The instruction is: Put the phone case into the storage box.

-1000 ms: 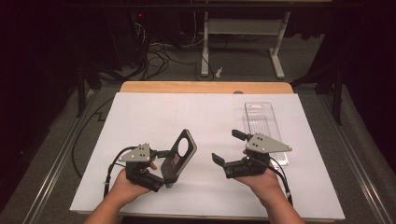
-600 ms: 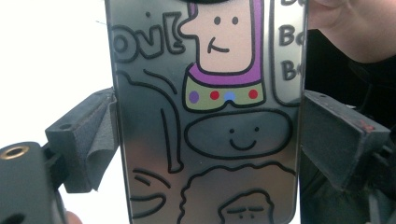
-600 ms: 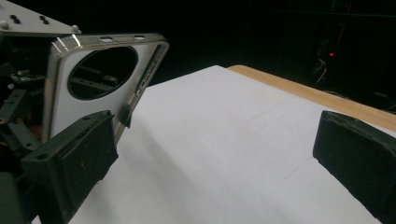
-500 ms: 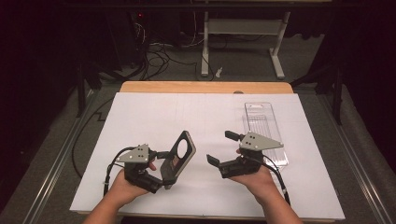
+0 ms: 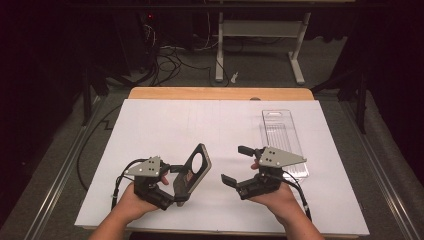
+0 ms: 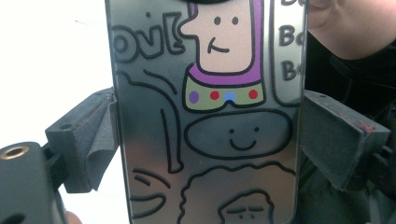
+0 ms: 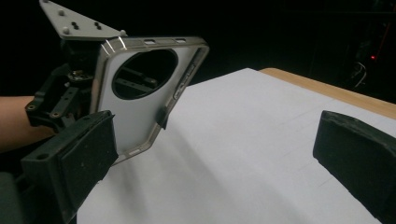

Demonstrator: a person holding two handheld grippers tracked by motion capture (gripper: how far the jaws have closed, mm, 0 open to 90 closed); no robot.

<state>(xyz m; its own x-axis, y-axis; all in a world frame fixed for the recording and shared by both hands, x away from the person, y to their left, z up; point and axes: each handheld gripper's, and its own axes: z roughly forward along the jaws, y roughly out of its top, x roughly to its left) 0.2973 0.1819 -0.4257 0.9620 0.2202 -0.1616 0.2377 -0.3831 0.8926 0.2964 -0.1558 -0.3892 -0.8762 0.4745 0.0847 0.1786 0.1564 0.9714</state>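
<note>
Item: phone case (image 5: pixel 194 169), rigid, metallic rim, round camera cut-out near its upper end, cartoon figures printed on the outer face.

Location: raised off the white-covered bench (image 5: pixel 165 125), near the front edge and left of centre. All places below are given from the case.

Holder: left hand-held gripper (image 5: pixel 176 186), clamped across the case's lower part, one jaw pressing each long edge, as the left gripper view shows (image 6: pixel 205 130).

Orientation: long axis rises from the grip toward the far right, cut-out end uppermost; the case is tilted, not upright. The inner face turns toward the right hand-held gripper (image 7: pixel 140 98).

Right hand-held gripper (image 5: pixel 239 165): to the right of the case, near but apart, jaws wide and holding nothing, aimed leftward at it. It is the free one.

Clear plastic tray (image 5: pixel 282 137): lies flat well to the right and beyond, past the right hand-held gripper.

Judgement: any handover or fitting depends on the right hand-held gripper closing the sideways gap to the upper, unheld end.
</note>
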